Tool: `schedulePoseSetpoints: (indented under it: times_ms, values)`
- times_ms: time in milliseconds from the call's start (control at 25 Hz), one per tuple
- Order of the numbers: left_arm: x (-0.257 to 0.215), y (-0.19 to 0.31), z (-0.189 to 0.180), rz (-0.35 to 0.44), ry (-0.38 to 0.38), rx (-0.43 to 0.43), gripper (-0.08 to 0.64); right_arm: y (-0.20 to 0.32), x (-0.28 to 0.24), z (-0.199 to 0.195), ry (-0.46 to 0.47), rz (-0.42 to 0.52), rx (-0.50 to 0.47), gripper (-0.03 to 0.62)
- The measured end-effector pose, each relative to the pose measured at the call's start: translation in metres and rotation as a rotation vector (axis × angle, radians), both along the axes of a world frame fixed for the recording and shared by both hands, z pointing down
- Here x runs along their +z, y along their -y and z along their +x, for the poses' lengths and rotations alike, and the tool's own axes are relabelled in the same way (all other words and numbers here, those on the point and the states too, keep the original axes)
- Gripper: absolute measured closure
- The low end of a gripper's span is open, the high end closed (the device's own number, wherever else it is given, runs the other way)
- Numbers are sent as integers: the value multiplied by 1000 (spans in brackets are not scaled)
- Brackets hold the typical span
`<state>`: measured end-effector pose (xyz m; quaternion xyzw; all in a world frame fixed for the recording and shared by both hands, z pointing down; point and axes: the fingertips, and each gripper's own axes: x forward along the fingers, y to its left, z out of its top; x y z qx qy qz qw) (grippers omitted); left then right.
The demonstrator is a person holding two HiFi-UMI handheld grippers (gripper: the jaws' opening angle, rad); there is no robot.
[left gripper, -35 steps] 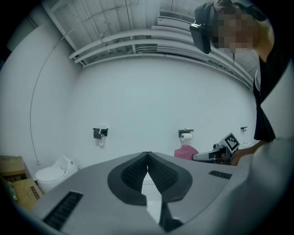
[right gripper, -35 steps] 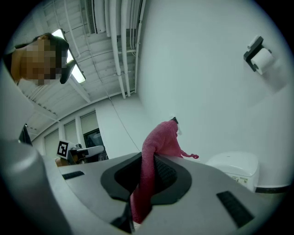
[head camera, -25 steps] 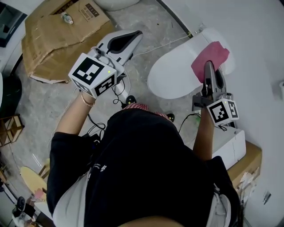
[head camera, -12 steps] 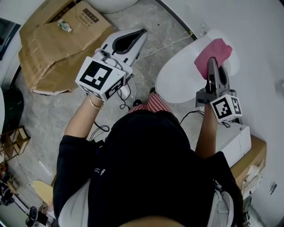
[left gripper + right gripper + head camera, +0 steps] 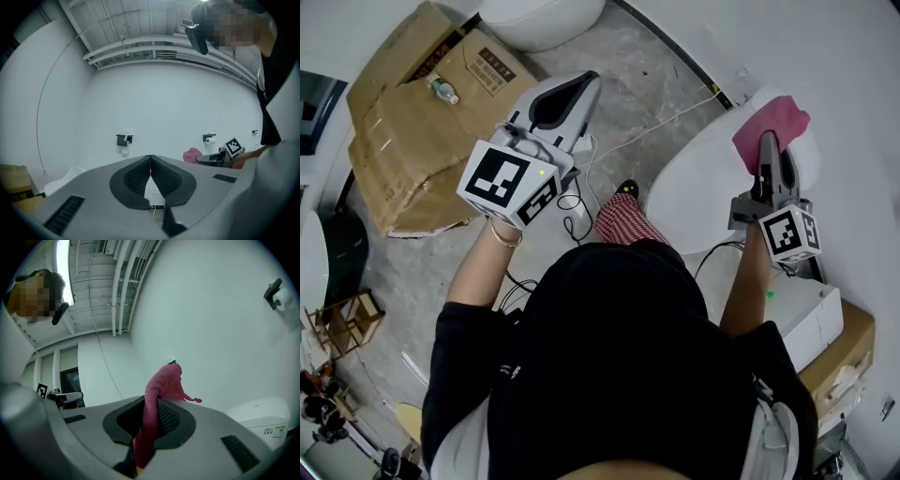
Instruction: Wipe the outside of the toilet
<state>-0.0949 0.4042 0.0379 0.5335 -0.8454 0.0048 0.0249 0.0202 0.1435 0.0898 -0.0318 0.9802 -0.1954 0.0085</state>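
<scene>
Two grippers in the head view: the left gripper (image 5: 574, 92) hangs above open floor (image 5: 637, 66); the right gripper (image 5: 767, 142) holds a pink cloth (image 5: 774, 117) over the toilet (image 5: 694, 187), beside the wall (image 5: 844, 75). Left gripper view: jaws pressed together, empty. Right gripper view: jaws pinch the cloth.

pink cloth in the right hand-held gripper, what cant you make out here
Whether the pink textured cloth touches the white toilet lid: head view, the cloth covers its own underside.
Cloth's lower end: right gripper view, sunk inside the right hand-held gripper.
Toilet's outer sides: head view, under the lid and the person's black shirt.
</scene>
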Motion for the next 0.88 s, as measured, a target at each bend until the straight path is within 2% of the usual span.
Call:
schedulePoseSetpoints:
  times_ms: [120, 240, 520, 720, 880]
  values:
    - [-1, 16, -36, -16, 12, 15, 551, 20, -6, -31, 15, 3, 28, 537]
    - [2, 36, -68, -15, -8, 41, 551, 43, -8, -56, 13, 3, 61, 537]
    - [12, 85, -125, -10, -36, 101, 551, 92, 5, -92, -18, -13, 144, 537]
    - [15, 110, -147, -4, -48, 147, 551, 100, 6, -94, -18, -15, 181, 537]
    - [15, 142, -152, -12, -38, 220, 551, 110, 11, -86, -26, -32, 228, 537]
